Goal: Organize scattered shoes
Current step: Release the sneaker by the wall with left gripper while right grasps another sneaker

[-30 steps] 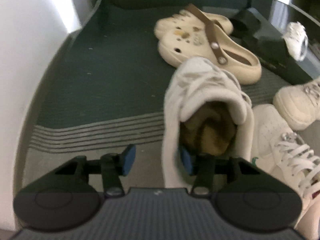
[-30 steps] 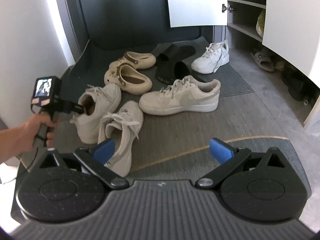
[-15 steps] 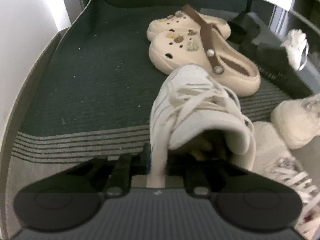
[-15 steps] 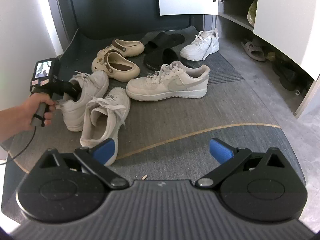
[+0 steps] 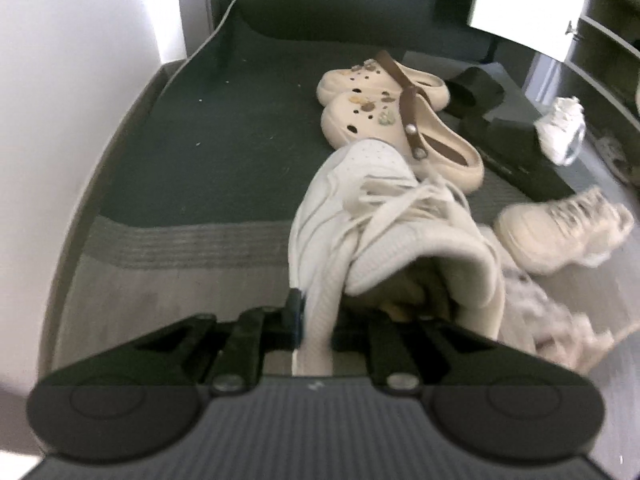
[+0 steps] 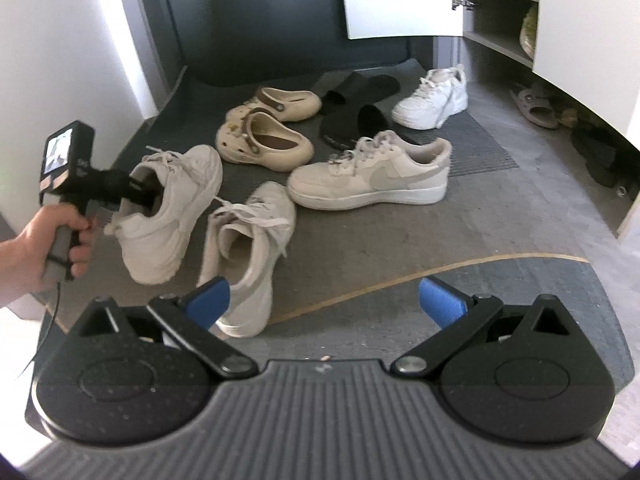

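My left gripper (image 5: 316, 320) is shut on the side wall of a white sneaker (image 5: 360, 208), with one finger inside the shoe's opening. In the right wrist view that held sneaker (image 6: 176, 204) hangs off the floor, heel down, with a person's hand (image 6: 44, 248) on the left gripper (image 6: 132, 188). A second white sneaker (image 6: 248, 256) lies on the floor beside it. My right gripper (image 6: 324, 300) is open with nothing between its blue pads, low in front of the scattered shoes.
A pair of cream clogs (image 6: 264, 144), black slides (image 6: 356, 120), a beige-white sneaker (image 6: 372, 176) and a white sneaker (image 6: 432, 100) lie on the dark mat (image 5: 200, 140). An open shoe cabinet (image 6: 500, 24) with shelves stands at the right, with a sandal (image 6: 536, 108) below. A white wall (image 6: 60, 60) borders the left.
The left gripper closed on the white sneaker's side wall, then lifted it off the floor. The right gripper stayed open and nearly still.
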The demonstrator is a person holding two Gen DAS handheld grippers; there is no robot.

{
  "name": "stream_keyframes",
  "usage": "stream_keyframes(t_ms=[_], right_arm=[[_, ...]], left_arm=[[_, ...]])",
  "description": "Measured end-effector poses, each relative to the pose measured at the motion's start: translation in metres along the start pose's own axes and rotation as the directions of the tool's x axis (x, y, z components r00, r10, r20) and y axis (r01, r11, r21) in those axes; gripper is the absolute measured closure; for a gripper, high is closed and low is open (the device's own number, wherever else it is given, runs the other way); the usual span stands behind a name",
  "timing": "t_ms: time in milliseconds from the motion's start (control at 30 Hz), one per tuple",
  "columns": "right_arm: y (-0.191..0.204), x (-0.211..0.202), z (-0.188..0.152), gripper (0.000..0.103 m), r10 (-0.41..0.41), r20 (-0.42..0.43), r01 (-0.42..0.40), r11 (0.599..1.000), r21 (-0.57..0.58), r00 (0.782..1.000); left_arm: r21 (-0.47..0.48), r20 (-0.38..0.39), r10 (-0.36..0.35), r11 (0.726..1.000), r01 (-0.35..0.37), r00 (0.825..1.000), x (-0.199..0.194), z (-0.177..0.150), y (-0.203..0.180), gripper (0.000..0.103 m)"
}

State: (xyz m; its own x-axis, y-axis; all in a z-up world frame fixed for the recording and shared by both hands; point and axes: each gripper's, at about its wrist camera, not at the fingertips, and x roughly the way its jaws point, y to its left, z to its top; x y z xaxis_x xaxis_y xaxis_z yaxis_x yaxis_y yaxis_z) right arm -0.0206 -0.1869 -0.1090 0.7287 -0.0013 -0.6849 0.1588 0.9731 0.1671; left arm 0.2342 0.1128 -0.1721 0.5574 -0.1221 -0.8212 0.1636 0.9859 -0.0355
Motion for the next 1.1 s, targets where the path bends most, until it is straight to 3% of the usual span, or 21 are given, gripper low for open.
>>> stream_keyframes(t_ms=[167, 467, 900, 1000, 1100], right_arm=[[0.013, -0.007, 0.004, 0.000, 0.054, 0.018, -0.053, 0.998, -0.014, 0.998], [0.035, -0.022, -0.008, 0.000, 0.162, -0.005, -0.162, 0.984, -0.073, 0.987], [0.059, -0.012, -0.039, 0.000, 0.220, -0.084, -0.230, 0.965, -0.130, 0.972], [0.073, 0.006, -0.049, 0.000, 0.239, -0.189, -0.266, 0.955, -0.130, 0.952], [0.091, 0.020, -0.058, 0.000, 0.241, -0.252, -0.286, 0.944, -0.163, 0.937]], left_arm=[[-0.040, -0.038, -0.021, 0.999, 0.019, 0.999, -0.048, -0.055, 0.007, 0.089], [-0.160, -0.129, 0.002, 0.987, -0.023, 0.992, -0.077, -0.146, 0.012, 0.088], [-0.137, -0.129, 0.022, 0.990, -0.040, 0.991, -0.069, -0.207, 0.013, 0.087], [-0.160, -0.113, -0.044, 0.987, 0.026, 0.993, -0.073, -0.219, 0.021, 0.077], [-0.135, -0.078, -0.072, 0.989, 0.061, 0.994, -0.089, -0.231, 0.029, 0.052]])
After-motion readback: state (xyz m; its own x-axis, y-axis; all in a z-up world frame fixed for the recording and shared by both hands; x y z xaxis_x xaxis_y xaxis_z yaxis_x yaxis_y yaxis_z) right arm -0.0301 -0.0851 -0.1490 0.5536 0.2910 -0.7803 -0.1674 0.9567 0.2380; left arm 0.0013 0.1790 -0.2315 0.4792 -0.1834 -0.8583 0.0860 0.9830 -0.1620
